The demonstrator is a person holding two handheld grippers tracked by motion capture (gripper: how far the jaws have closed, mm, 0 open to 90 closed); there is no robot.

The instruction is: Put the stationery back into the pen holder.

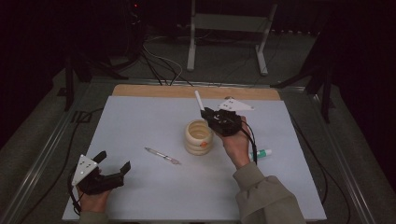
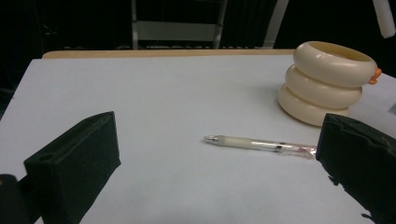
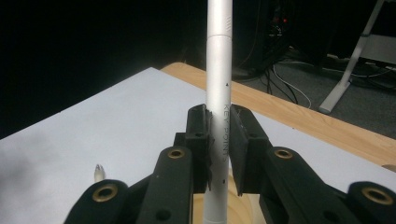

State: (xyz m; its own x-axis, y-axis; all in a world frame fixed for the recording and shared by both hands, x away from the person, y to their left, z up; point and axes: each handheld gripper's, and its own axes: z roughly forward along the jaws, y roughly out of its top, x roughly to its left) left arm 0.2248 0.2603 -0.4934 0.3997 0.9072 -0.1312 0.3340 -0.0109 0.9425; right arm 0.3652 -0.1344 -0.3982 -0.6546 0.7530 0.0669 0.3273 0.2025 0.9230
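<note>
White pen (image 3: 218,84) in right gripper (image 1: 208,113) above cream holder (image 1: 199,136), clear pen (image 1: 162,155) nearby.

White pen (image 3: 218,93): top end cut off by the upper edge in right gripper view, lower end runs off the bottom edge, mid part hidden between the jaws of the right gripper (image 3: 219,135); print reads approx "KEY POINT", rest covered. In left gripper view just its tip shows, cut by the top right corner. Clear pen (image 2: 261,144): rear end hidden behind a jaw of the left gripper (image 2: 224,158); in right gripper view just its tip pokes out beside the gripper body. Ringed holder (image 3: 243,205): mostly hidden there. Green-capped marker (image 1: 262,153): partly hidden behind the right hand (image 1: 238,144) & cable; label too small to read.
</note>
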